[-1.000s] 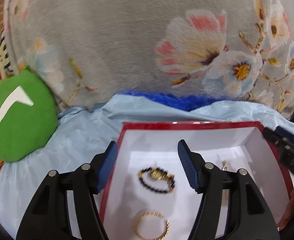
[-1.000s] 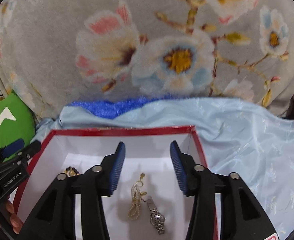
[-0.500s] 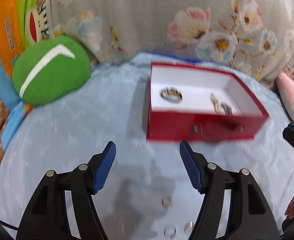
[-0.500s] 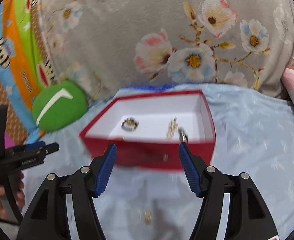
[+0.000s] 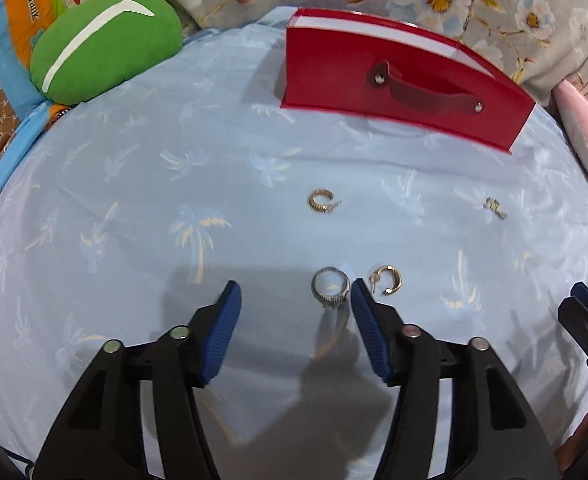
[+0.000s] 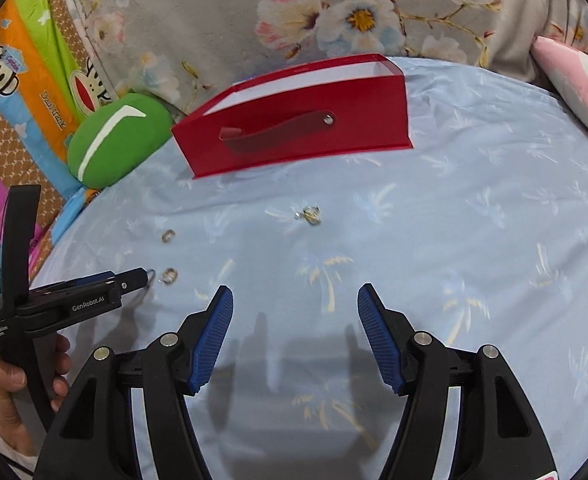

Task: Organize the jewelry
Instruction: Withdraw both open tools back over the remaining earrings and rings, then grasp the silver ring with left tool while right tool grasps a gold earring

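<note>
- The left tool (image 5: 292, 300) hangs low over the blue palm-print bedsheet (image 5: 134, 208), its jaws spread and holding nothing. The silver ring (image 5: 330, 288) lies on the sheet just inside the right-hand pad, so the tool looks lined up to close on it.
- Just right of that pad lies a gold hoop earring (image 5: 385, 281). It is close enough that a sloppy close could nudge it.
- A second gold hoop (image 5: 321, 201) lies farther off, mid-sheet. A small tangled piece (image 5: 495, 207) lies to the right, well apart from the others.
- The red box (image 5: 405, 92) stands at the far side, handle facing near. It is likely where the loose pieces go.
- The right tool (image 6: 295, 296) is spread too and empty, over bare sheet, probably waiting its turn.
- A green cushion (image 5: 102, 44) sits far left, clear of the work.
</note>
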Demonstrator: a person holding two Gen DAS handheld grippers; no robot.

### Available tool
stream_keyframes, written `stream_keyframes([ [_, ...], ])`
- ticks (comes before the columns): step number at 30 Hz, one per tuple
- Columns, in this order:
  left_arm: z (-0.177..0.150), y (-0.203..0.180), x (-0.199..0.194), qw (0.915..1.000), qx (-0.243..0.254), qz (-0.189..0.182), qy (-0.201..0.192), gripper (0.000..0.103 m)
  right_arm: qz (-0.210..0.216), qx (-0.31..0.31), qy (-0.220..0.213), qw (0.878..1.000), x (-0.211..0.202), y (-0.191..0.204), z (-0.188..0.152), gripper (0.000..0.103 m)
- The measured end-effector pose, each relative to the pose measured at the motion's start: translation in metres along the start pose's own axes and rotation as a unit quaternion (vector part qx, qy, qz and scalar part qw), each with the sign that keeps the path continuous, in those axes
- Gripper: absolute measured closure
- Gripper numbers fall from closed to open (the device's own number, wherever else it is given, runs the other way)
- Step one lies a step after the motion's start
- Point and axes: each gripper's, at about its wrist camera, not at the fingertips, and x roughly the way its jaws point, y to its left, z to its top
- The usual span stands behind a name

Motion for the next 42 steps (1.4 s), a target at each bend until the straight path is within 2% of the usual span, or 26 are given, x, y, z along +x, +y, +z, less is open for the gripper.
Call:
stream_keyframes([
  [5,0.0,-0.006,0.004,0.9994,0.018,0.015,-0.024,0.062,-0.002,0.009,0.007,1.0,0.006,-0.004,0.0,0.039],
  [7,0.001,-0.005,0.004,0.9992,0.02,0.014,-0.031,0.083,-0.002,0.01,0.009,1.0,0.007,-0.004,0.0,0.039],
  [11,0.0,0.003,-0.001,0.9992,0.005,-0.023,-0.032,0.084,0.002,0.017,0.014,1.0,0.01,-0.006,0.001,0.039],
  [16,-0.002,0.016,-0.018,0.9978,-0.019,-0.042,-0.047,0.084,0.003,0.022,0.015,1.0,0.011,-0.007,0.002,0.039],
  [19,-0.001,0.024,-0.031,0.997,-0.028,-0.043,-0.058,0.084,0.008,0.015,0.015,1.0,0.011,-0.001,0.005,0.039],
  [23,0.0,0.035,-0.045,0.9962,-0.039,-0.029,-0.072,0.084,0.039,-0.011,0.023,0.999,0.018,0.025,0.01,0.04],
  [28,0.001,0.045,-0.055,0.995,-0.051,-0.027,-0.082,0.084,0.059,-0.069,0.041,0.995,0.04,0.074,0.014,0.052],
  [31,-0.001,0.051,-0.056,0.9949,-0.053,-0.026,-0.082,0.084,0.049,-0.078,0.038,0.995,0.046,0.084,0.017,0.054],
  [34,-0.003,0.054,-0.056,0.995,-0.053,-0.023,-0.081,0.084,0.018,-0.066,0.024,0.997,0.046,0.069,0.026,0.054],
  [38,-0.006,0.056,-0.051,0.9952,-0.051,-0.021,-0.081,0.083,-0.029,-0.019,0.016,0.999,0.053,0.022,0.046,0.054],
  [42,-0.005,0.054,-0.047,0.9953,-0.051,-0.03,-0.077,0.083,-0.041,0.004,0.035,0.999,0.069,-0.005,0.058,0.054],
])
